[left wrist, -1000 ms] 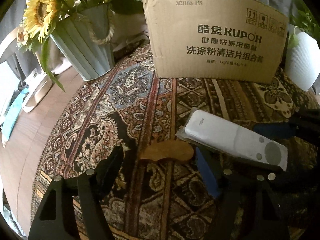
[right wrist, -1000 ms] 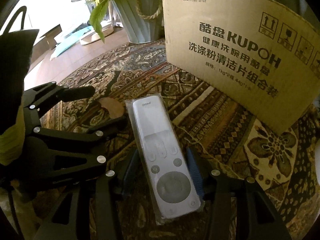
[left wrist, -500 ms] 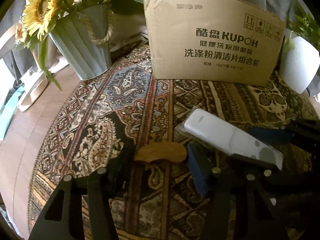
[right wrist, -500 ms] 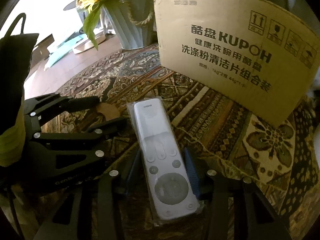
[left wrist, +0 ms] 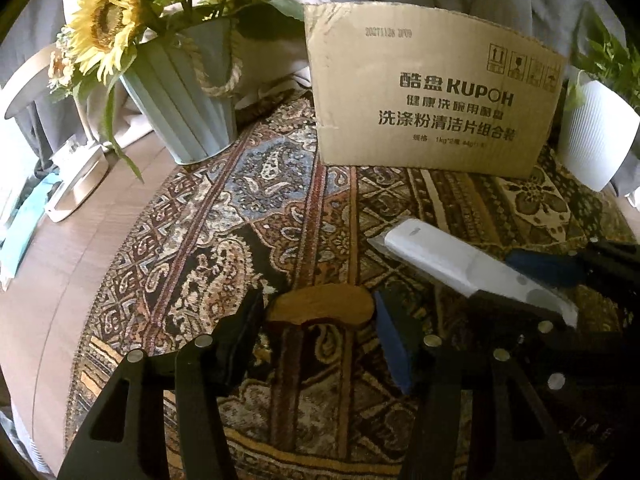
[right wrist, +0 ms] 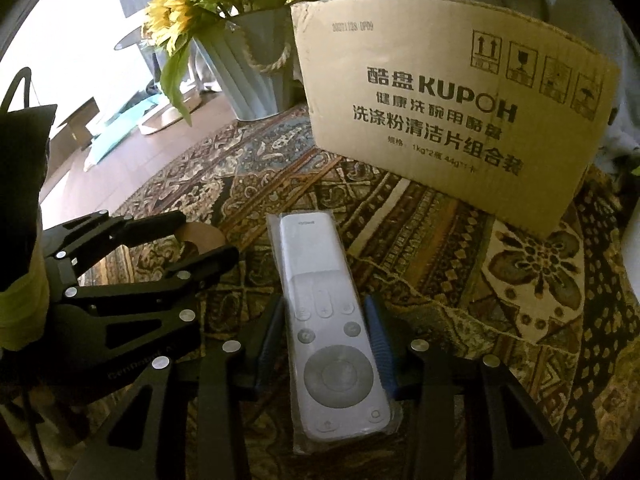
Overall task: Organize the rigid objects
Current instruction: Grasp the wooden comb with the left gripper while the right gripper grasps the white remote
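Right gripper [right wrist: 325,344] closing, blue pads [right wrist: 379,344] pressed on both long sides of remote [right wrist: 324,320]. White, slim, sealed in clear plastic, round pad near bottom, small buttons above; faint logo at top, unreadable. Lying on rug [right wrist: 460,272], far end toward box [right wrist: 448,104]. Left gripper [left wrist: 316,320] pinching ends of flat brown wooden piece [left wrist: 320,306] on rug, just beside remote. Printed on box: "KUPOH", Chinese lines, "20271128 DP09", handling icons. Behind, sunflowers in pale ribbed pot [left wrist: 188,96].
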A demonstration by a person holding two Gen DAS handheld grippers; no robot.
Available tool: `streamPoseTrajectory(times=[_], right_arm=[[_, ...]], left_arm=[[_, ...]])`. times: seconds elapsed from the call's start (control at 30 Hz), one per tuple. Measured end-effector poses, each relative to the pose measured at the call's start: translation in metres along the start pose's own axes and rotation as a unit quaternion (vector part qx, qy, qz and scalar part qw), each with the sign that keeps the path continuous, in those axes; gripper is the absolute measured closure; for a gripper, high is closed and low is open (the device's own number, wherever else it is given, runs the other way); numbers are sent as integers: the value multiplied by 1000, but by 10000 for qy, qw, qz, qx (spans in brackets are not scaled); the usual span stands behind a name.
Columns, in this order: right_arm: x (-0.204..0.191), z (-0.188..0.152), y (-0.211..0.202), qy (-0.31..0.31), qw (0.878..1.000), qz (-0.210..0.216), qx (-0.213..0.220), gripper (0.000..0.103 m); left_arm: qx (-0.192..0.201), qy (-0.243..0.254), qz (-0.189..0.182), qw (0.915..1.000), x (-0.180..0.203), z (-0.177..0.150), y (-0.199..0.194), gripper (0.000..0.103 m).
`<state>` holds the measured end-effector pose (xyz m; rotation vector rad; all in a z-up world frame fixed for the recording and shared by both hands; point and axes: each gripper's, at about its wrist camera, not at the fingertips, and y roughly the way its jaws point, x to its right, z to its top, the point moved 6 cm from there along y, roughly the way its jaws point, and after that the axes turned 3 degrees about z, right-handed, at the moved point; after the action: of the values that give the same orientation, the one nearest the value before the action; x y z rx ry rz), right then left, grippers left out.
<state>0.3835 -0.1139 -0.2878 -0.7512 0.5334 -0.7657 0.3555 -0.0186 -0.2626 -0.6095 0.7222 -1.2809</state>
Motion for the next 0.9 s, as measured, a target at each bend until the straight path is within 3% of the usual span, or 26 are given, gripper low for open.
streamPoseTrajectory(times=[0.27,0.53,0.9], right_arm=[[-5,11,-12,-130,9996,-147,219,63],[-2,-4,5,63,10000,-14,-58,64],[-3,-5,15,-12,10000,-89,-15,62]], left_arm=[[133,-43,40,9999,-4,4,-8,47],[87,31,70,9999,-3,0,-6,47],[-51,-56,133,9999,-8,-2,3,47]])
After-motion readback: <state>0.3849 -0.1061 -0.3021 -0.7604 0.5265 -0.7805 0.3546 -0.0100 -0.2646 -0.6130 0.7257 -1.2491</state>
